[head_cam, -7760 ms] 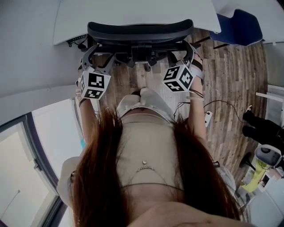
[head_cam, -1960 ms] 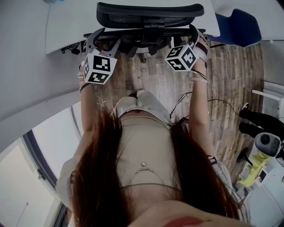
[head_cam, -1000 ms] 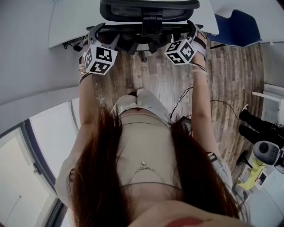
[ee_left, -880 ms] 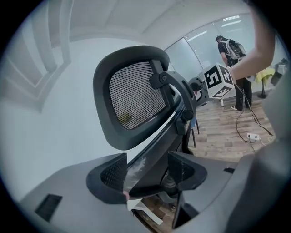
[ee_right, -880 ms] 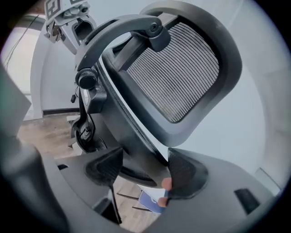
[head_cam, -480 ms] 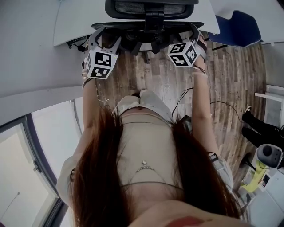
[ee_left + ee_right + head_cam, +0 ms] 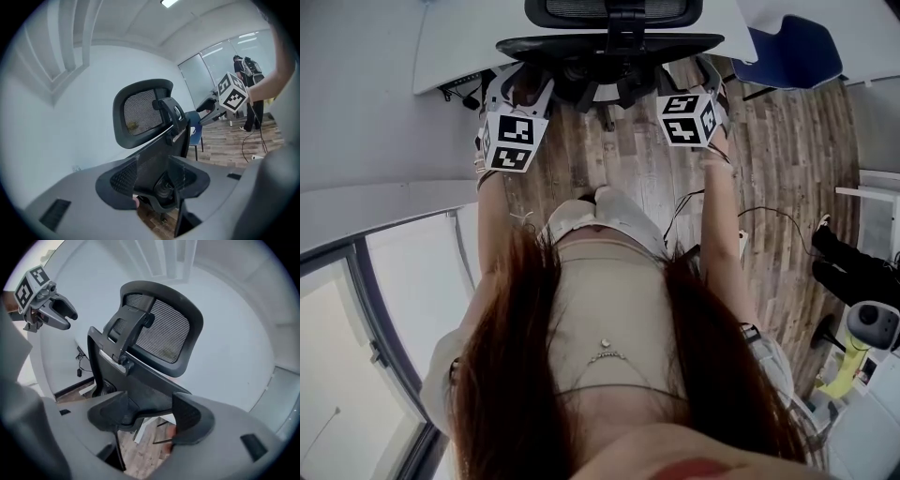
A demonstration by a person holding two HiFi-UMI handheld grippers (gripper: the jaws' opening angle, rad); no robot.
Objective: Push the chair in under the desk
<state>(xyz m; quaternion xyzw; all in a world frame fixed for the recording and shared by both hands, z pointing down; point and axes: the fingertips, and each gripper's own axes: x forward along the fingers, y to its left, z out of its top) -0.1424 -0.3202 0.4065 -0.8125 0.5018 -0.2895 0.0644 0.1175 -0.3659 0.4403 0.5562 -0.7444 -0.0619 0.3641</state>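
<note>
A black mesh office chair (image 7: pixel 609 44) stands at the white desk (image 7: pixel 459 37), its seat hidden under the desktop. My left gripper (image 7: pixel 523 82) is at the left end of the backrest and my right gripper (image 7: pixel 698 75) at the right end. In the left gripper view the chair's back (image 7: pixel 154 164) fills the gap between the jaws of the left gripper (image 7: pixel 157 187), which have just been closing; no pad visibly presses on it. In the right gripper view the right gripper (image 7: pixel 150 420) stands wide around the backrest's lower edge (image 7: pixel 136 397), with floor showing beside one pad.
A blue chair (image 7: pixel 792 52) stands right of the desk. Cables and a power strip (image 7: pixel 739 246) lie on the wooden floor by my right side. A person (image 7: pixel 853 262) stands at the far right. A grey wall (image 7: pixel 356 122) runs along the left.
The chair has slid further in under the desk, its headrest now over the desktop. Both grippers have followed it forward at the backrest's ends.
</note>
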